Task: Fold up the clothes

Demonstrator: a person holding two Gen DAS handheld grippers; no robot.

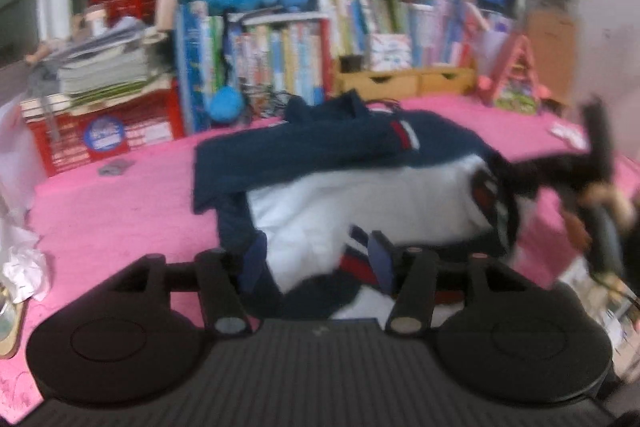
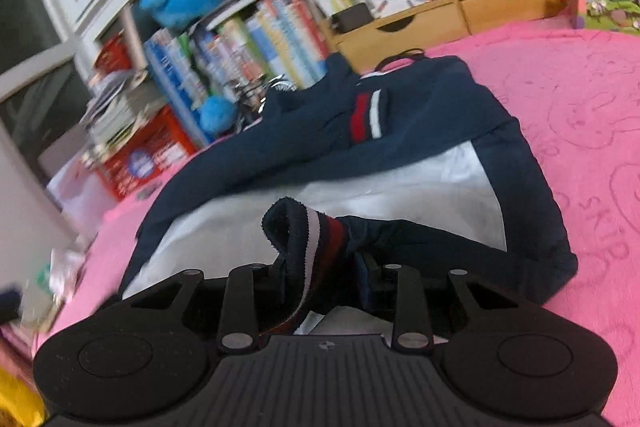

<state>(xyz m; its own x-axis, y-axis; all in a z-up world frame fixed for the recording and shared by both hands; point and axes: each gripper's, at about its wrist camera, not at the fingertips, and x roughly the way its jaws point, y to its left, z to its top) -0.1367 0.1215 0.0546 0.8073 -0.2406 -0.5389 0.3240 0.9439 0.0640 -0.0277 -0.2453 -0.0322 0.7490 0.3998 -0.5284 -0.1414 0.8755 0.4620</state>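
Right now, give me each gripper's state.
Left gripper: open, holding nothing.
Right gripper: shut on the striped cuff.

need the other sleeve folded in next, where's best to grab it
Grip the far sleeve's striped cuff, coming from the bookshelf side. The ribbed band lies flat and exposed on top of the navy sweater, thick enough to pinch alone. The right gripper already holds the near cuff.

My left gripper (image 1: pixel 316 259) stands open, tilted downward; my right gripper (image 2: pixel 320 267) is clamped on a cuff (image 2: pixel 308 243), also tilted downward.
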